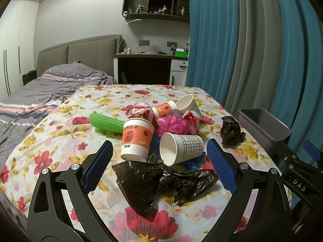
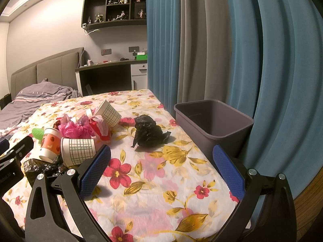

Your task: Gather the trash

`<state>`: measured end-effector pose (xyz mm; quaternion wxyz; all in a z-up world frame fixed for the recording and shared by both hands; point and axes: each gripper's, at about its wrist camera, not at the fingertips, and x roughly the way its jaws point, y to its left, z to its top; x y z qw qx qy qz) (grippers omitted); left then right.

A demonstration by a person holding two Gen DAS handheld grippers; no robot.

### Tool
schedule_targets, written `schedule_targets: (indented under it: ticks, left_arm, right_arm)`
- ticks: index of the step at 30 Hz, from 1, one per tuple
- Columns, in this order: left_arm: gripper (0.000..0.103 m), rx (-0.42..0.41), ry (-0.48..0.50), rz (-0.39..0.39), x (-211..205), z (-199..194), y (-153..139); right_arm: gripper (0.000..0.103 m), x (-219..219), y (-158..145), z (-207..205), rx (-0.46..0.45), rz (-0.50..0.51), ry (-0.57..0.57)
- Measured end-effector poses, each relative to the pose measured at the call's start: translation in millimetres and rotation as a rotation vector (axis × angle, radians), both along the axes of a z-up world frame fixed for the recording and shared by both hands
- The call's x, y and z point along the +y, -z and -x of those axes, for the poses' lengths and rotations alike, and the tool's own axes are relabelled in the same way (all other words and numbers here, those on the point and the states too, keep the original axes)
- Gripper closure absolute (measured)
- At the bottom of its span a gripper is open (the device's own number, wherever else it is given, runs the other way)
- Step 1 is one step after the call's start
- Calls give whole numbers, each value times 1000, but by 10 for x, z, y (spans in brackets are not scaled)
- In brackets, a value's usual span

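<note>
Item: black plastic bag | limp, light, slippery, we judge | we pinch a bunched fold | left gripper spread, right gripper spread, both empty

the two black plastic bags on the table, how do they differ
The near black bag lies spread out and flattened, right in front of the left gripper, its far edge tucked under the checked cup. The far black bag is crumpled into a tight ball, sits apart from the pile, and is closer to the grey bin. Both are thin glossy black plastic lying on the floral tablecloth.
</note>
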<state>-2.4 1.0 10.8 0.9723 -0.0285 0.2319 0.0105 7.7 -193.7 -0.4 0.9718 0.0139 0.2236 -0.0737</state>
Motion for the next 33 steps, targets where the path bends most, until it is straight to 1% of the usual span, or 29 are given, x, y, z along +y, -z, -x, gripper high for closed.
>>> schedule_targets:
  ticks: [13,33]
  left_arm:
    - [11,0,0,6,12,8,-22]
    - [11,-8,-16,-12,27,-31,32]
  right_arm:
    - [5,-4,-12,0,-3,-1,1]
    - [5,-7,-6,1,-3,-3,0]
